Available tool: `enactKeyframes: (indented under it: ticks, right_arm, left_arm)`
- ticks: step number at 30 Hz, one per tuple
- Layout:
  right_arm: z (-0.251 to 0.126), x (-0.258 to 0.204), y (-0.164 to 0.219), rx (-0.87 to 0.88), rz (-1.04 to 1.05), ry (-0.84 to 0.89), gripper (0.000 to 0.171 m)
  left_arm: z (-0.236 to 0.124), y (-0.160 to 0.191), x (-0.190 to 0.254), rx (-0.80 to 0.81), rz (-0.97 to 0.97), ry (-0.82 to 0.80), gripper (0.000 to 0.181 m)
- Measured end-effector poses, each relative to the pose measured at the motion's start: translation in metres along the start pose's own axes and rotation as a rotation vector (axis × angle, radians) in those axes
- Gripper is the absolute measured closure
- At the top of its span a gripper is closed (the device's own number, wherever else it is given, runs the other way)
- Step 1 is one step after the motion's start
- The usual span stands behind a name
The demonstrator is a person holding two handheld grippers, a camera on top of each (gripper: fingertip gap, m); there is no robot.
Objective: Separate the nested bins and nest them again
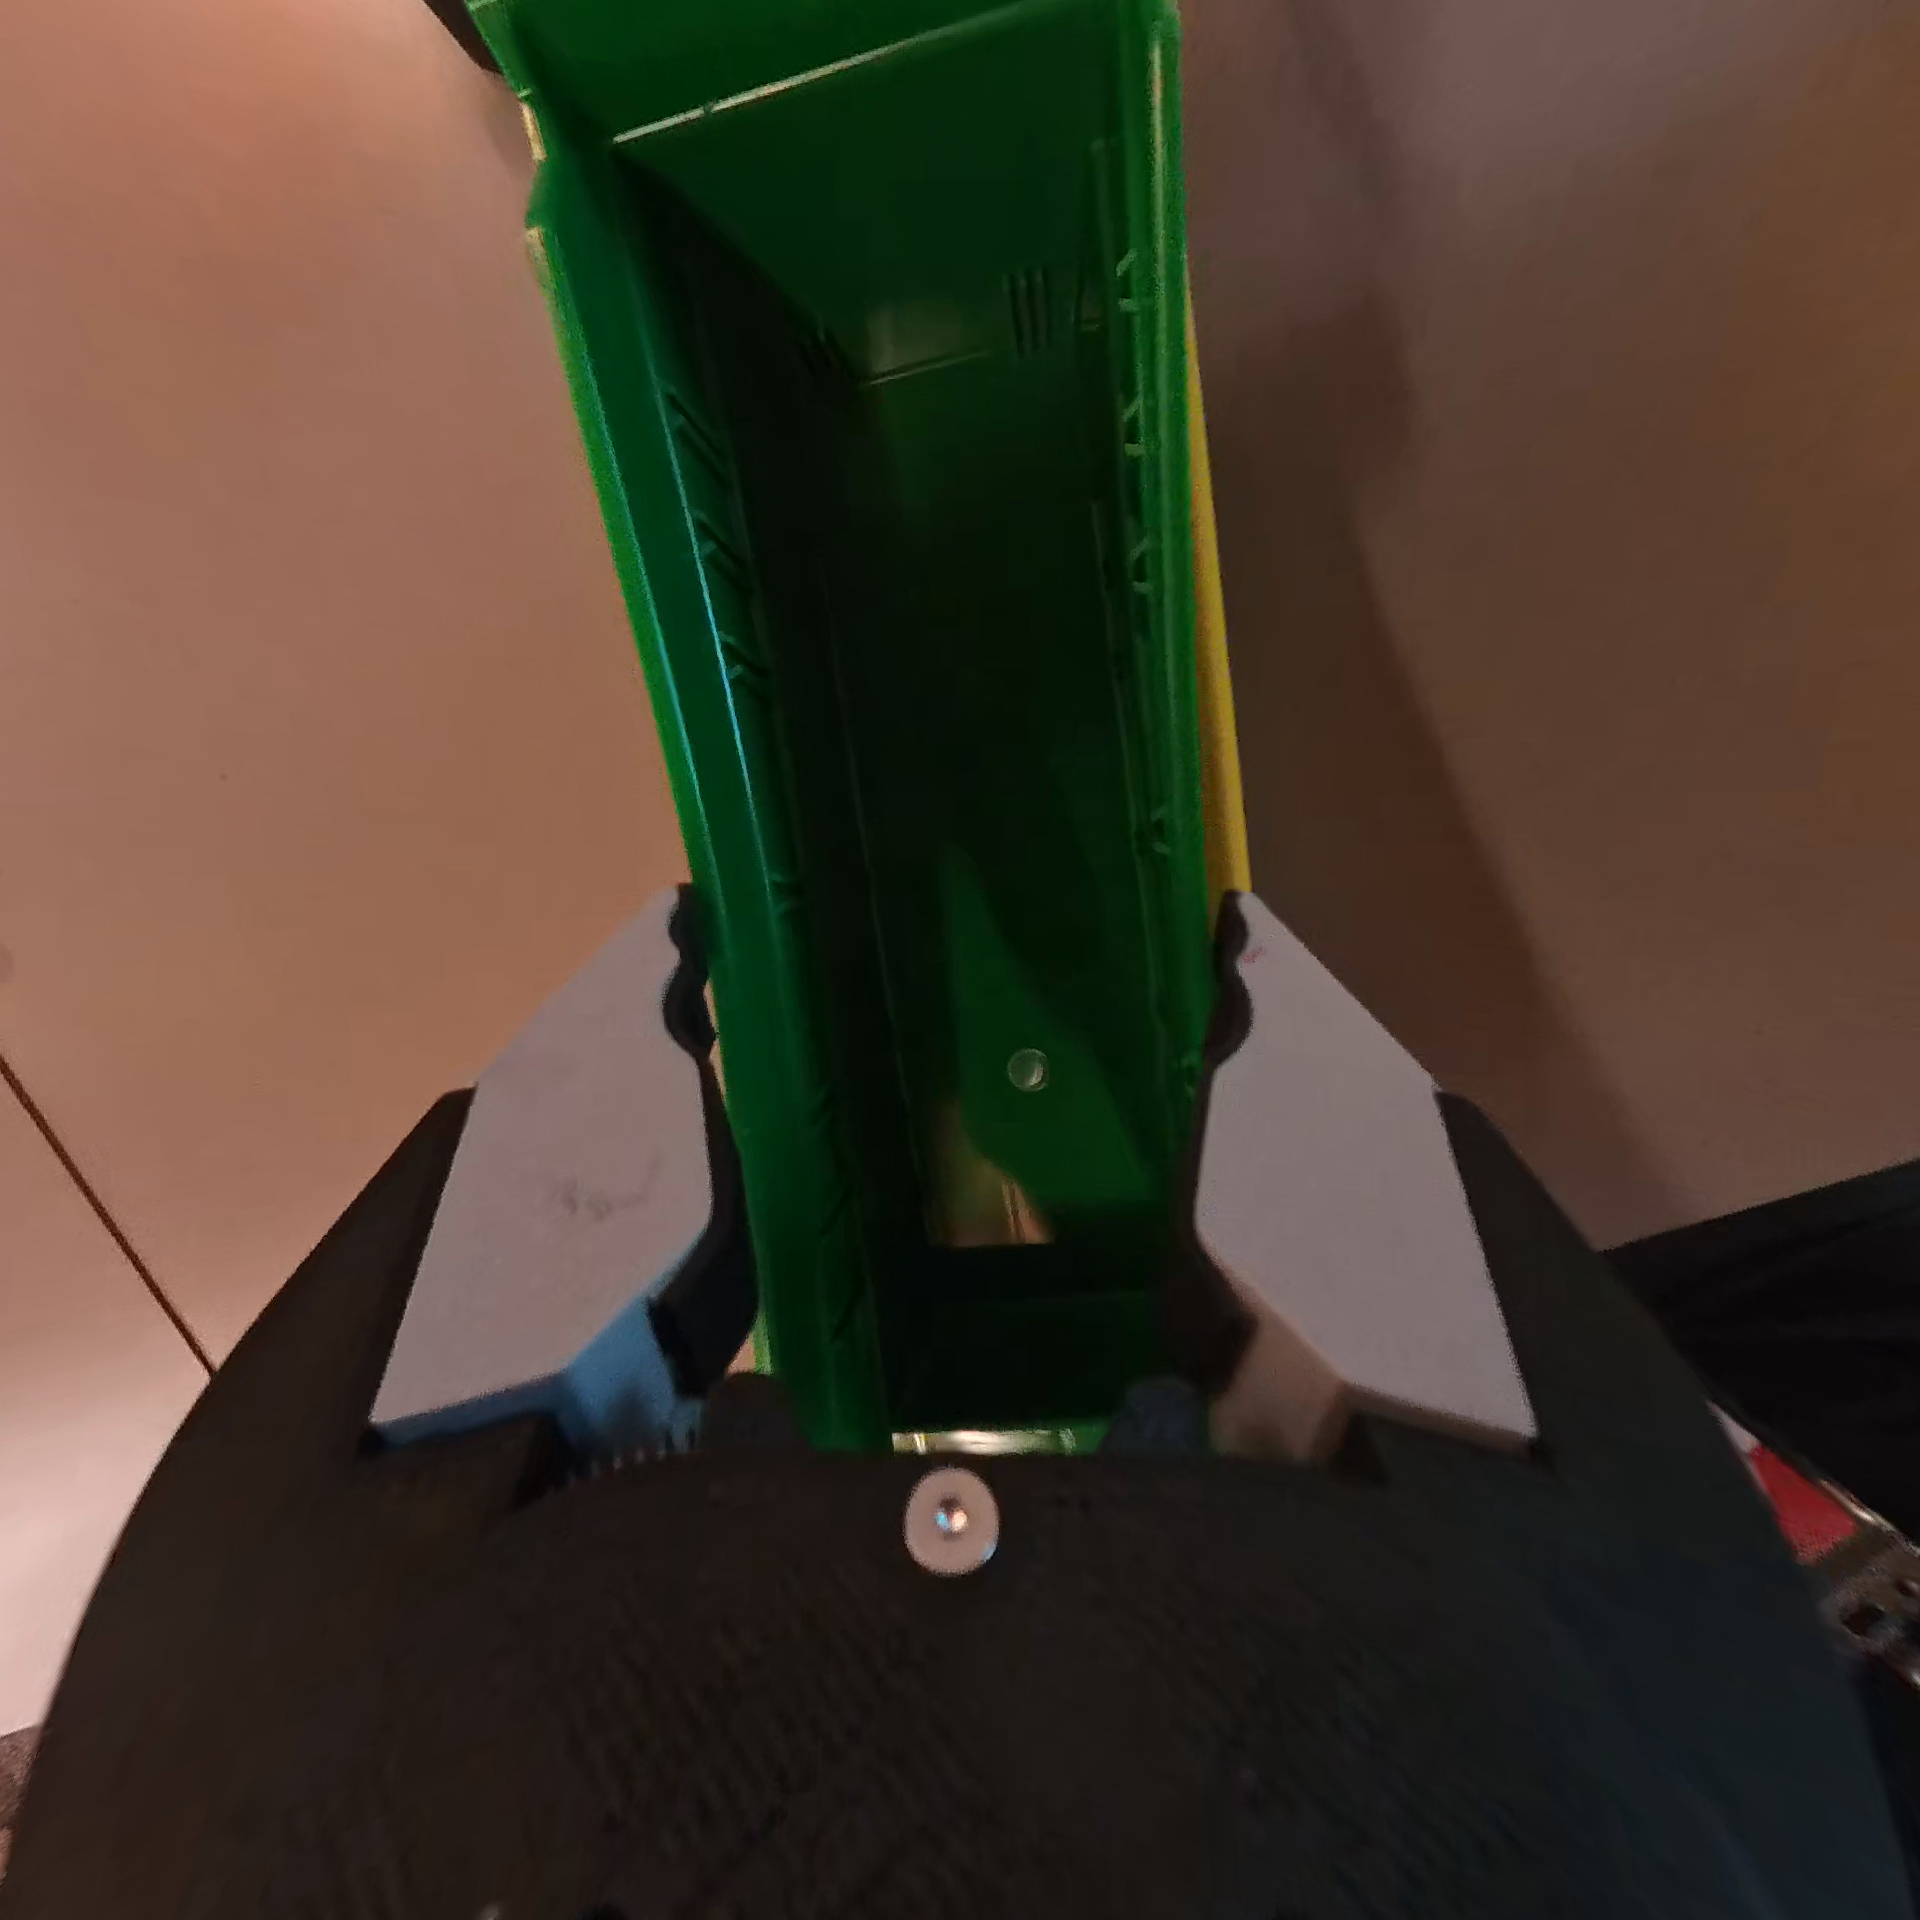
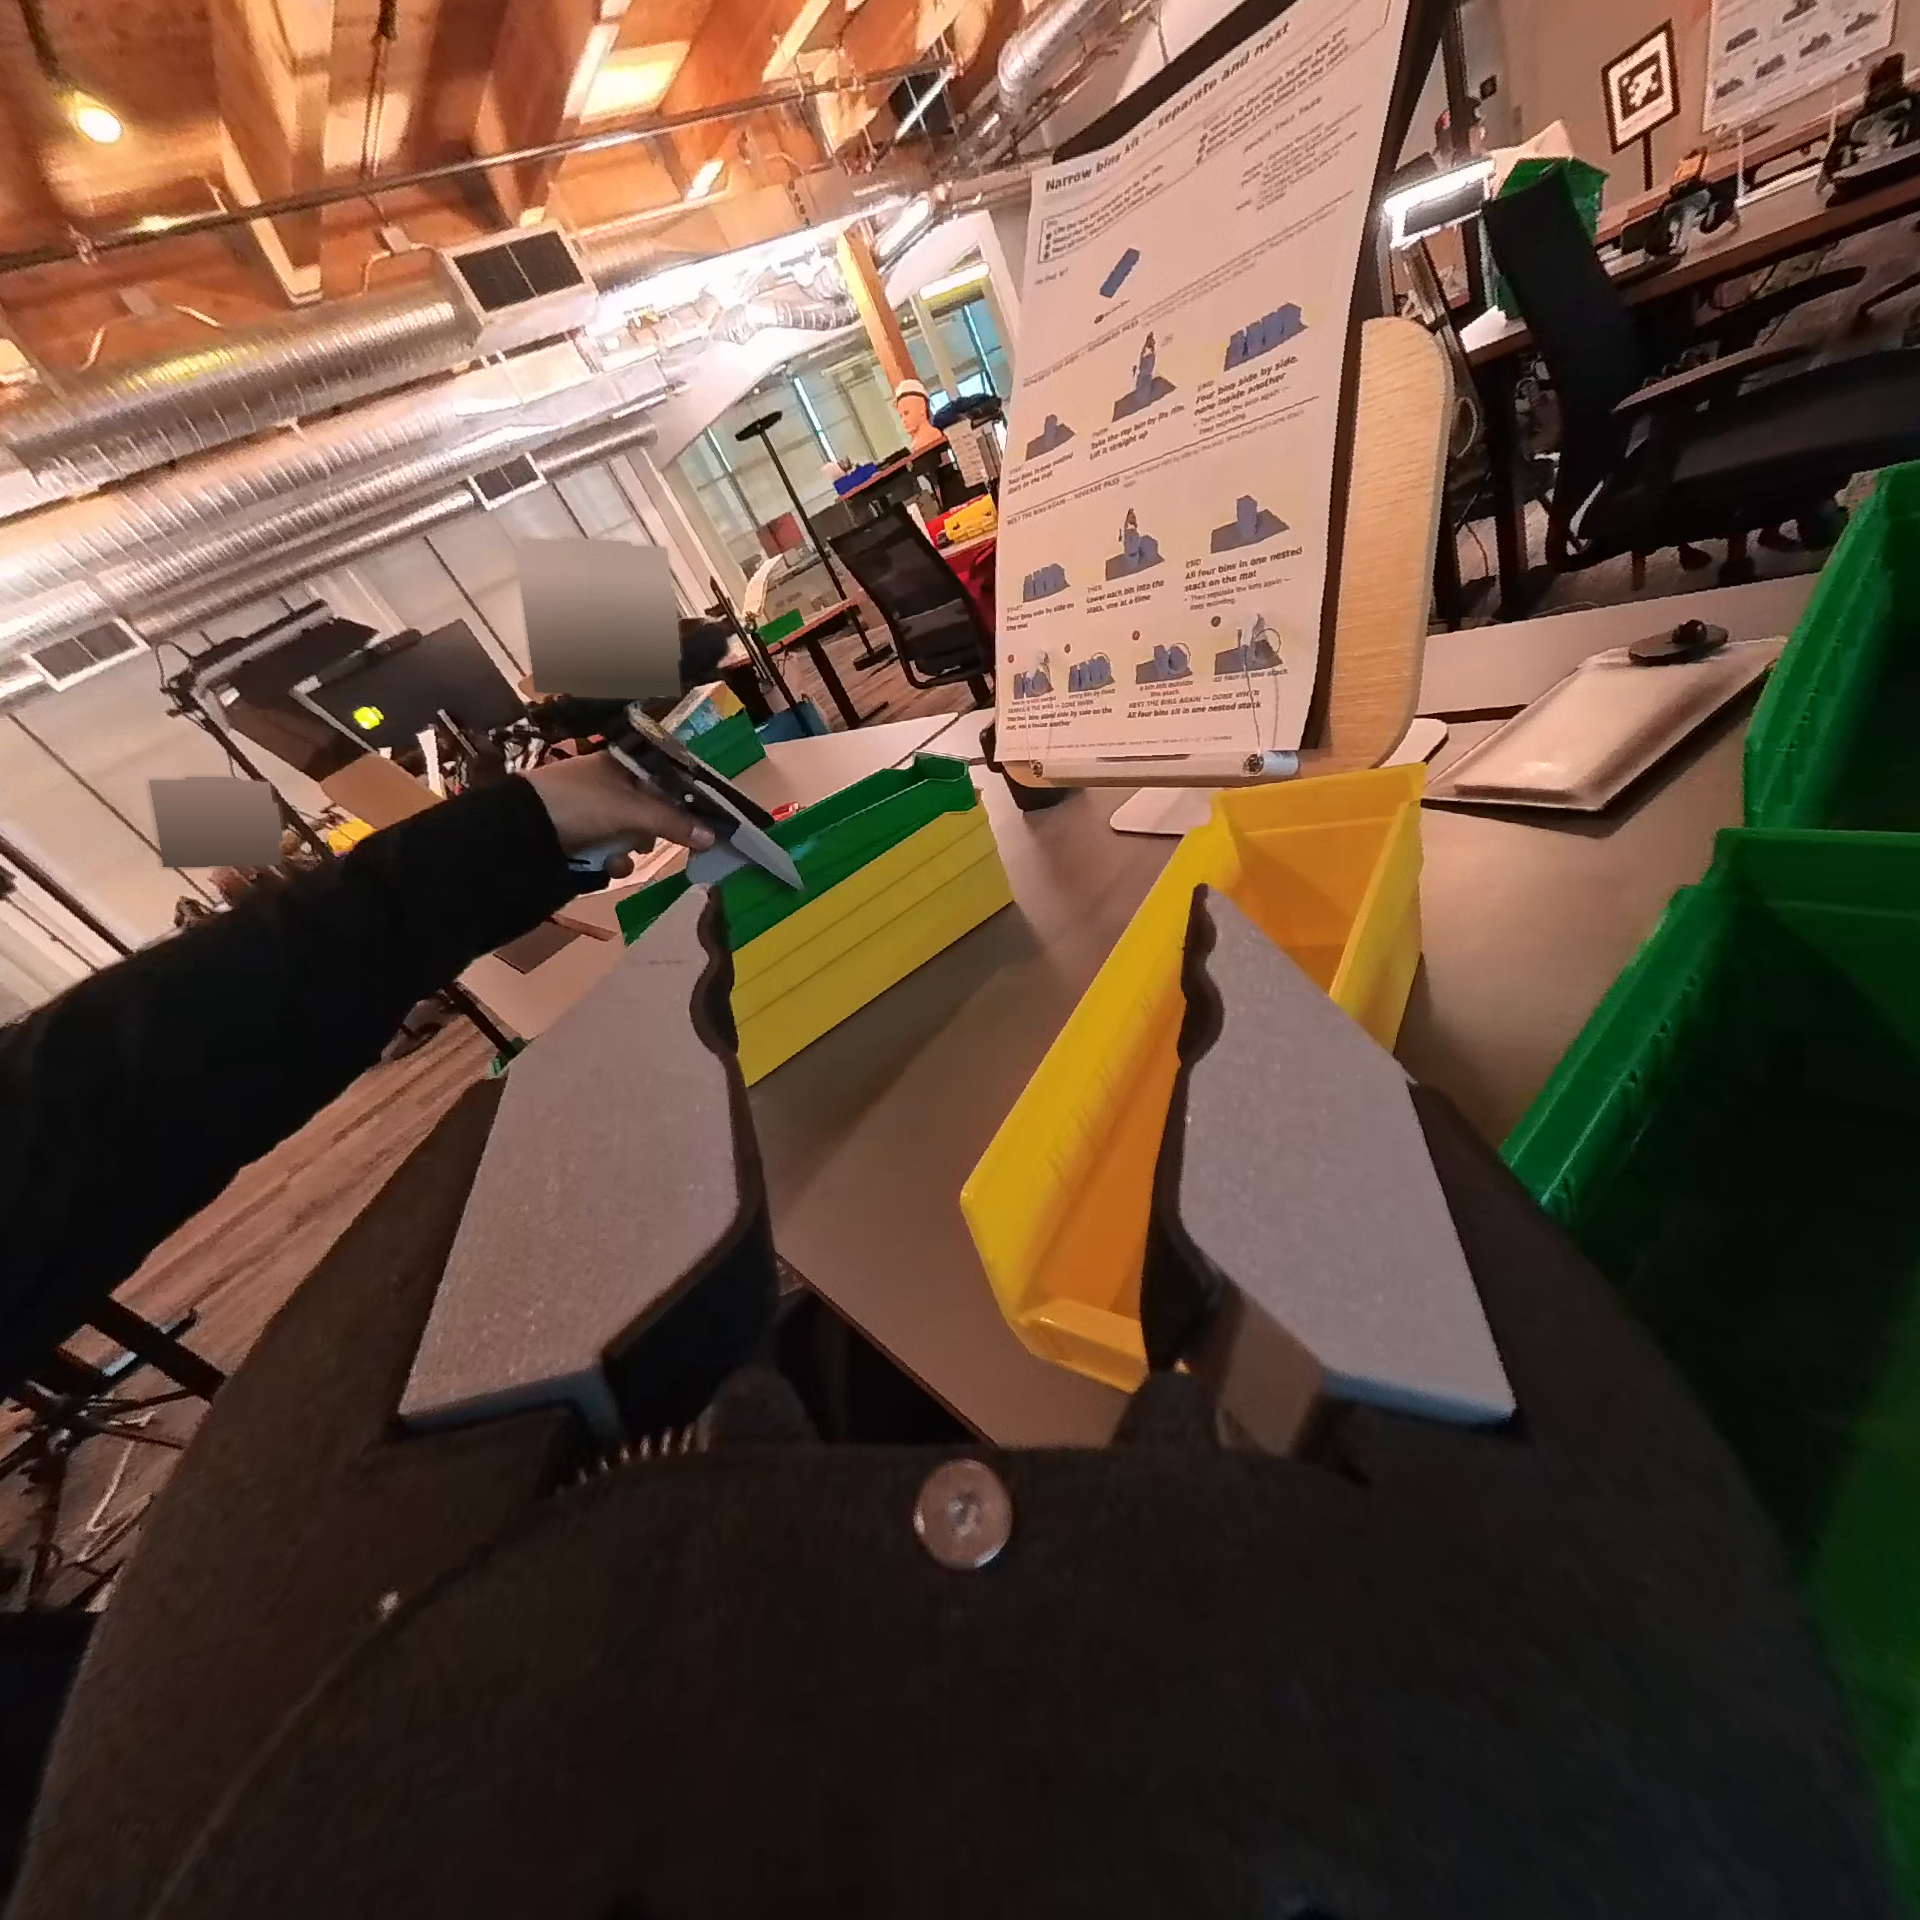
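I reckon I'm early in the separating: the stack point(image 2: 873, 925) of nested bins sits on the table point(image 2: 1091, 914), my left gripper point(image 1: 956, 997) closed across its top green bin point(image 1: 935, 644), one yellow bin point(image 2: 1195, 1049) already freed beside it, right gripper point(image 2: 951, 1049) spread wide, empty

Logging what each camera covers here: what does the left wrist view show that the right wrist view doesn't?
Only the left wrist view shows the inside of the green bin, held between the left gripper's fingers. Only the right wrist view shows the separate yellow bin, the open right gripper, the instruction sheet and the large green bins. Both show the green bin nested in yellow bins.
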State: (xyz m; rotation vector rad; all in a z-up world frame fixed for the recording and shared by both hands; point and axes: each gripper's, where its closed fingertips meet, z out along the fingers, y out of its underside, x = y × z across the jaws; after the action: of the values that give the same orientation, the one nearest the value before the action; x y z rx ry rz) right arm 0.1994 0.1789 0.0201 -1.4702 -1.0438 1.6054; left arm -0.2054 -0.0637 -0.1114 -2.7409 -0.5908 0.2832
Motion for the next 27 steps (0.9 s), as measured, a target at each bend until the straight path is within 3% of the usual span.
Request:
enactKeyframes:
  ticks: [6, 17, 23, 27]
  right_arm:
    - [-0.003, 0.003, -0.002, 0.014, 0.009, -0.002, 0.087]
    - [0.006, 0.001, 0.005, -0.019, 0.005, 0.001, 0.087]
    - [0.009, 0.001, 0.007, -0.029, 0.002, 0.006, 0.087]
    - [0.01, 0.002, 0.007, -0.029, 0.005, 0.006, 0.087]
  left_arm:
    - [-0.004, 0.003, -0.01, 0.029, 0.0, -0.018, 0.094]
    - [-0.029, 0.0, -0.025, 0.154, -0.06, 0.0, 0.09]
    - [-0.076, -0.013, -0.029, 0.243, -0.035, -0.029, 0.089]
    - [-0.117, -0.032, -0.001, 0.361, 0.009, 0.01, 0.087]
